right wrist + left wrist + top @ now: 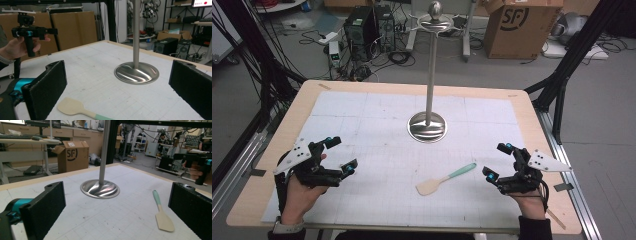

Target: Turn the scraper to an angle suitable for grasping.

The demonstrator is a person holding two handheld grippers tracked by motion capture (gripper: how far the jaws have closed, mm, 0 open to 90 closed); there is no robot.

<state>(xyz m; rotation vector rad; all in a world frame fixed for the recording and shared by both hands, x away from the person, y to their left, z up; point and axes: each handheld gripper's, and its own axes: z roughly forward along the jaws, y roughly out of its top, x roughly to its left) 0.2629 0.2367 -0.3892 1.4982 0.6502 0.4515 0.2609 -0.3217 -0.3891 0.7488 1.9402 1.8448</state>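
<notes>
— Where does the spatula [443,180] lie?

— Flat on the white gridded mat [377,125], in the near half of the table [302,95]. Its pale wooden blade points toward the person's left, its mint-green handle up and toward the right.

— And against the grippers?

— It sits between them, nearer the right gripper [499,162], which hovers just beyond the handle's tip without touching. In the right gripper view the blade lies low between the two black jaws, closer to the left one, on the mat in front of them. The left gripper [343,154] is well apart from it; in the left gripper view the spatula lies off by the right jaw.

— Are the jaws holding anything?

— No. Both grippers have their jaws spread wide, nothing between the pads.

— What else is on the table?

— A steel stand [427,126]: a round polished base with an upright pole, behind the spatula and roughly midway across. The top seems to carry a knob over a small disc, though it's too small to be certain.
</notes>
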